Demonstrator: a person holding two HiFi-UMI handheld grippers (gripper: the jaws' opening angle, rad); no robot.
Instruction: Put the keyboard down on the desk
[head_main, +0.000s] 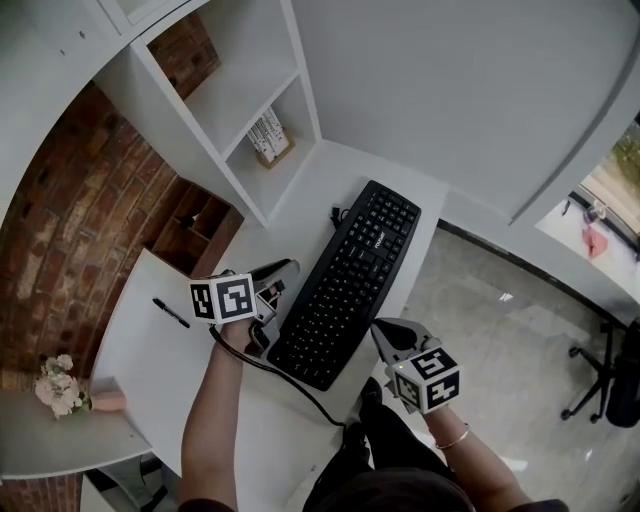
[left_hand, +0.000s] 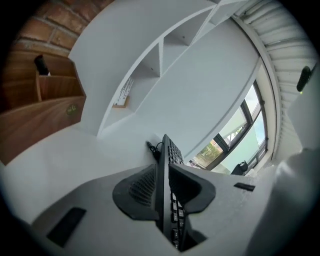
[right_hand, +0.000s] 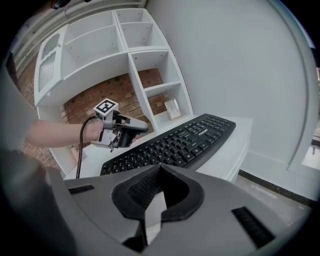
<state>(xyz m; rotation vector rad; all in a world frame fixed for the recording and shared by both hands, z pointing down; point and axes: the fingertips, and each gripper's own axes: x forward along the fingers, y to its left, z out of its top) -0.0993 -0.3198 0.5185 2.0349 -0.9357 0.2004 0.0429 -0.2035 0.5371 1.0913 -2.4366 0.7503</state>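
Note:
A black keyboard lies at a slant on the white desk, its cable at the far end. My left gripper is at its left long edge, near the end closest to me. In the left gripper view the keyboard runs edge-on between the jaws, and my left gripper has both pads against it. My right gripper hangs just off the keyboard's right side near the desk's edge, its jaws together on nothing. From the right gripper view the keyboard lies just ahead, with the left gripper beyond it.
A black pen lies on the desk at the left. White shelves hold a small box of cards; a wooden organiser stands beside them. Pink flowers sit low left. An office chair stands on the floor at the right.

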